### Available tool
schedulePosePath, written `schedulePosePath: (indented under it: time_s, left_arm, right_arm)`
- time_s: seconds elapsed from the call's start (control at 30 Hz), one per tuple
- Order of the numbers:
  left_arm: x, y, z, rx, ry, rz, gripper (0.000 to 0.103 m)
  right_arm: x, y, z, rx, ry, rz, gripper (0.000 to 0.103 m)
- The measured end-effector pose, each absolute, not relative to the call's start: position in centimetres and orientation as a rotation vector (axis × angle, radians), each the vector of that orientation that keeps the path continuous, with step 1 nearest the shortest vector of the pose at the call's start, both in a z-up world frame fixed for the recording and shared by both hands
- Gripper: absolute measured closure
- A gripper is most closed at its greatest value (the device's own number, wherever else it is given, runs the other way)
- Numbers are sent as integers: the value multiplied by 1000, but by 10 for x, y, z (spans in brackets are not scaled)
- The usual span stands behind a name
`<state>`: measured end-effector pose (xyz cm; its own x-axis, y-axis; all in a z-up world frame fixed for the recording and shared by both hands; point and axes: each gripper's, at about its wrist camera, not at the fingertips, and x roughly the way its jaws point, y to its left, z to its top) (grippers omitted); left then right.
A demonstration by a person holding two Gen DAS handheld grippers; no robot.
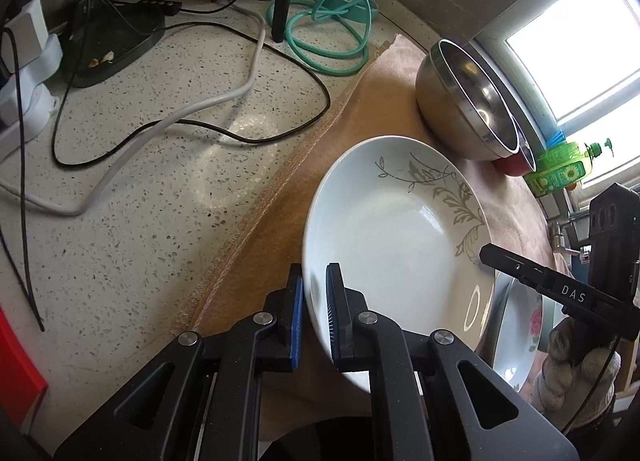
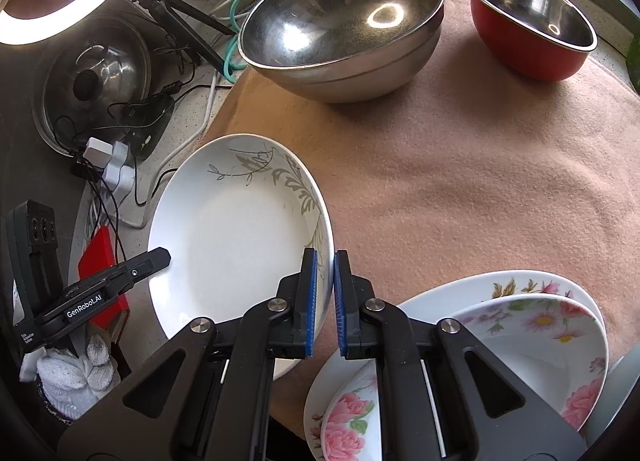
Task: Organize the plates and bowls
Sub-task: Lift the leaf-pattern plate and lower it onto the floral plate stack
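Note:
A white plate with a grey leaf pattern (image 1: 400, 237) is held above the tan cloth (image 1: 360, 109). My left gripper (image 1: 314, 293) is shut on its left rim. My right gripper (image 2: 325, 281) is shut on its right rim; the plate also shows in the right wrist view (image 2: 232, 233). The right gripper shows at the far side of the plate in the left wrist view (image 1: 492, 257). A stack of flowered plates (image 2: 532, 333) lies at the near right. A large steel bowl (image 2: 344, 25) and a red bowl with a steel inside (image 2: 532, 37) stand at the back of the cloth.
Cables (image 1: 192, 101), a white power strip (image 1: 24, 73) and a teal hose (image 1: 336, 33) lie on the speckled counter (image 1: 140, 221) to the left. A pot lid (image 2: 96, 77) leans at the back left. A green soap bottle (image 1: 560, 169) stands by the window.

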<state>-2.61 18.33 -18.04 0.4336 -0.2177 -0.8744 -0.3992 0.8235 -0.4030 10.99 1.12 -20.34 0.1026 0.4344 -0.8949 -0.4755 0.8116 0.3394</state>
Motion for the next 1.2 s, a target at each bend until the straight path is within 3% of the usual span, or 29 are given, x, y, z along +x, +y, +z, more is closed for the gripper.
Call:
schedulePosePath:
  time_s: [0.67, 1.2]
  left_arm:
    - [-19, 161, -136, -560, 1076, 29, 94]
    - [5, 80, -128, -459, 1126, -157, 94]
  right_arm:
    - [85, -37, -152, 53, 1211, 631, 95]
    - [57, -138, -144, 152, 1196, 470, 95]
